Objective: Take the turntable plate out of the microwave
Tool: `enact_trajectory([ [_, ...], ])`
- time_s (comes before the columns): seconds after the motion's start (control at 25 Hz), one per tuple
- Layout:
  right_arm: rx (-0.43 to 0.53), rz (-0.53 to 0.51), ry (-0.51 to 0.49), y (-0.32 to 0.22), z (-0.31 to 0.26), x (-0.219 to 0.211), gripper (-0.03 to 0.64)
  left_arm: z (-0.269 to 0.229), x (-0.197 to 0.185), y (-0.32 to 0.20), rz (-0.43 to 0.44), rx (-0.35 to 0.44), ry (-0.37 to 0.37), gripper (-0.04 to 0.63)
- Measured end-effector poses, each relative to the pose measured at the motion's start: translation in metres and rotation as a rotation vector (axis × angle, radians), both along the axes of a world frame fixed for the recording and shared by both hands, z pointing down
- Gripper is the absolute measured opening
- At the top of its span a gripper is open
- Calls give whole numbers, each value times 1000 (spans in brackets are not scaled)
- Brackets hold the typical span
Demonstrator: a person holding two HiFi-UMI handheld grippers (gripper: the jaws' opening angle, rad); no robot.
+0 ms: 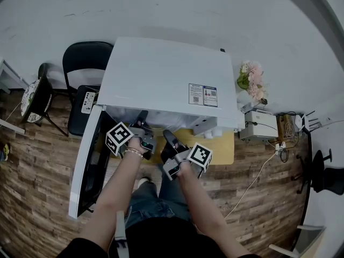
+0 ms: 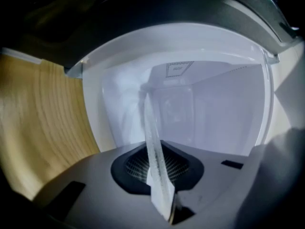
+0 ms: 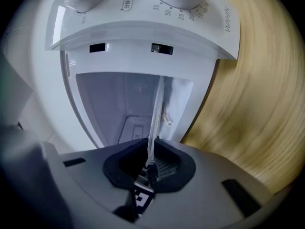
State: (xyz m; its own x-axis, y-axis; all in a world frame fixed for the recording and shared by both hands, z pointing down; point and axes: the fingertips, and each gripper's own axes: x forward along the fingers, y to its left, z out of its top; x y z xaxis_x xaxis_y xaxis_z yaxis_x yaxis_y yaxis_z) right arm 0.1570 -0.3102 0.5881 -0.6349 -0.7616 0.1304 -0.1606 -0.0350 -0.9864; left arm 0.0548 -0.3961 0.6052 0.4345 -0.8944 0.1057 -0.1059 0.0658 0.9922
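Two grippers share the turntable plate (image 2: 154, 147): it shows edge-on as a thin glass strip that starts between the fingers (image 2: 136, 167) of the left gripper (image 2: 161, 178) and runs ahead toward the white cavity (image 2: 214, 109). In the right gripper view the same strip (image 3: 155, 118) rises from between the fingers (image 3: 165, 165) of the right gripper (image 3: 148, 168) toward the cavity opening. The plate sits at the mouth of the microwave (image 1: 166, 74); how much of it is past the opening I cannot tell.

The door (image 1: 86, 160) stands swung wide at the left. The control panel (image 3: 143, 13) with its dials borders the opening on the right gripper's side, and pale wood of the bench (image 1: 223, 148) lies beyond it. In the head view the left gripper (image 1: 141, 118) reaches under the microwave's top edge, while the right gripper (image 1: 169, 140) sits just in front of it.

Each pair of fingers is nearly closed, clamped on the plate's rim.
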Motion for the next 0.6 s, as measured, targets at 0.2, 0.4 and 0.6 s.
enact_trajectory([
  [0.2,19,-15,79,3,2,-2,63,-4,-1,6,-10,4,78,32],
  [0.4,71,-41,153,7,-1,0,77,-11,-1,17,8,42,93,34],
  [0.6,93,-89,208,12,-1,-4,108,-13,-9,30,-12,49,119,34],
])
